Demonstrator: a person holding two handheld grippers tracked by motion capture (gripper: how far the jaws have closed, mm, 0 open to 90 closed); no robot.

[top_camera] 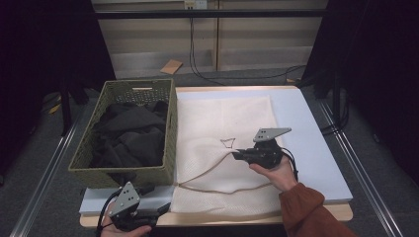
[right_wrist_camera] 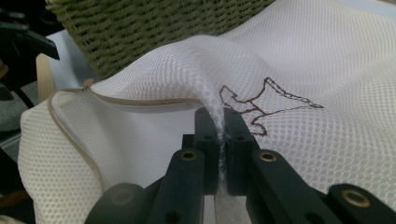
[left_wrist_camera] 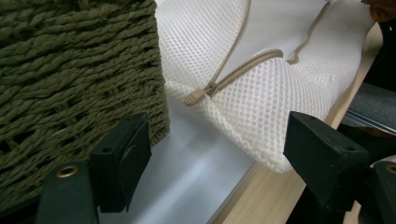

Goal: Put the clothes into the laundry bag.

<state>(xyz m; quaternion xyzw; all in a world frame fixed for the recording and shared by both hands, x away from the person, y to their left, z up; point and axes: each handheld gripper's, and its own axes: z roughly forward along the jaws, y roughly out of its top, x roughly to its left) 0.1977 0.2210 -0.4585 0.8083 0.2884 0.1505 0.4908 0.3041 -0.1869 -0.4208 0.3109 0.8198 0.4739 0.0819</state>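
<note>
From the high view, your right tool (top_camera: 236, 155) sits over the middle of the white mesh laundry bag (top_camera: 222, 123), which lies spread on the pale mat (top_camera: 311, 133) covering the worktop (top_camera: 341, 213). The tool's jaws are closed on a pinch of the bag's upper layer, just beside a small brown stitched outline (top_camera: 227, 142), and the mesh is drawn up into a ridge there. A tan zipper band (top_camera: 207, 173) curves across the bag below that point. To the left of the bag, touching its edge, stands the green woven basket (top_camera: 170, 128) with dark clothes (top_camera: 128, 136) heaped inside. Your left tool (top_camera: 165, 209) is at the near edge of the worktop, in front of the basket, pointing toward the bag's near left corner.

In the left gripper view, your left tool (left_wrist_camera: 217, 149) stands wide with nothing between the jaws. Ahead of it lie the bag's corner (left_wrist_camera: 261, 116) and the tan zipper pull (left_wrist_camera: 195, 96), close to the basket's wall (left_wrist_camera: 70, 79); the pads touch neither.

In the right gripper view, your right tool (right_wrist_camera: 219, 140) is clamped narrow on a fold of mesh (right_wrist_camera: 205, 79) that rises in a peak from the jaws. The brown stitched outline (right_wrist_camera: 266, 100) lies just right of the fold, the zipper band (right_wrist_camera: 140, 101) runs off to the left, and the basket (right_wrist_camera: 154, 28) stands behind.
</note>
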